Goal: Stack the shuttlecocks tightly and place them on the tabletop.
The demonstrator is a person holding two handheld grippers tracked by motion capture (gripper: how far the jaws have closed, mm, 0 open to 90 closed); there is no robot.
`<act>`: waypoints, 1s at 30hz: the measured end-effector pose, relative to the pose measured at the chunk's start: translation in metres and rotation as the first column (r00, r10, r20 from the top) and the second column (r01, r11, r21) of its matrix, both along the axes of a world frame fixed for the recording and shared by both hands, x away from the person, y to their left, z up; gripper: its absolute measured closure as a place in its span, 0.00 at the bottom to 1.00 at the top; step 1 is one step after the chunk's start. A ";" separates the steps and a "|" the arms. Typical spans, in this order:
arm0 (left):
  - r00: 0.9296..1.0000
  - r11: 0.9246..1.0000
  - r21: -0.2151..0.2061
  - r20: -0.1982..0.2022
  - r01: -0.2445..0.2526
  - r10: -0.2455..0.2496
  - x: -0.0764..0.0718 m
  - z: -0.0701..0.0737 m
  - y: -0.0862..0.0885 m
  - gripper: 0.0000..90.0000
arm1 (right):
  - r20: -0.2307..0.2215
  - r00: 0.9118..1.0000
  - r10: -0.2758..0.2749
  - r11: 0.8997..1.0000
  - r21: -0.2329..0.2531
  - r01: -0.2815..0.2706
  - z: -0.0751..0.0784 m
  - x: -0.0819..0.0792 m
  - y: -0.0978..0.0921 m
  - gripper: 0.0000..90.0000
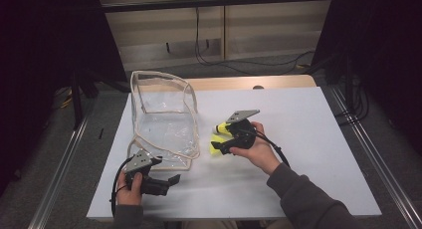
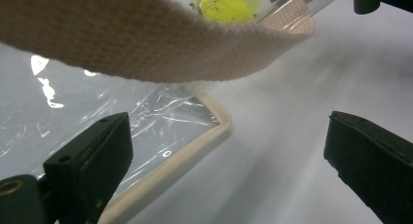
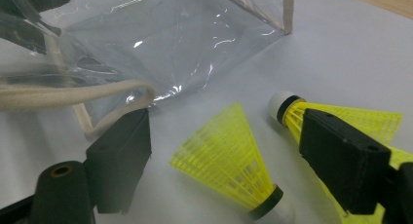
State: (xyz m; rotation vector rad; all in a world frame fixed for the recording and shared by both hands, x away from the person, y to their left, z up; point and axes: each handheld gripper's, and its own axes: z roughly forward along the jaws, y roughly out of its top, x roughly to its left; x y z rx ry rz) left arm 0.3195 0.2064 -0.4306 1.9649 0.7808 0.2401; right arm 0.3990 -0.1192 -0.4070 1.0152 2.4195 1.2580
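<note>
Yellow plastic mesh: 2 shuttlecocks lie on the white table (image 1: pixel 308 139), just beside the clear bag's near right corner. In the right gripper view, 1 shuttlecock (image 3: pixel 229 158) lies between the black jaws, skirt pointing toward the bag, cork end nearest the camera. The other shuttlecock (image 3: pixel 341 117) is partly behind the right-hand jaw, white cork tip up and away.

The right gripper (image 1: pixel 222 139) hovers over them, jaws spread wide, nothing held. Neither jaw appears to touch the nearer shuttlecock.

The clear bag (image 1: pixel 161 120) stands slumped on the table, cream webbing trim, mouth sagging. The left gripper (image 1: pixel 171 181) sits near the bag's front edge, jaws wide apart and empty. The bag strap (image 2: pixel 146 44) crosses close above its camera, and the bag's trimmed corner lies by 1 jaw.

Step in hand, as I read it: approach for picking up the nearer shuttlecock, grasp not yet made. Next calls for lowering and closing lightly on the skirt or cork, while the left takes the strap or rim to hold the mouth open.
</note>
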 end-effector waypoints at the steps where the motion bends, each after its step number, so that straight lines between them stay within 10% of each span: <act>1: 1.000 1.000 0.000 0.000 0.000 0.000 0.000 0.000 0.000 0.04 | -0.004 1.000 -0.002 1.000 -0.001 0.002 -0.001 0.001 0.002 0.22; 17: 1.000 1.000 -0.001 -0.006 0.001 -0.001 0.001 -0.001 0.000 0.04 | -0.047 0.999 0.017 0.998 -0.066 -0.020 -0.017 0.012 0.020 0.39; 30: 1.000 1.000 -0.003 -0.001 0.001 -0.001 0.000 0.000 0.000 0.04 | -0.081 0.995 0.061 0.996 -0.064 -0.067 -0.016 0.007 0.016 0.73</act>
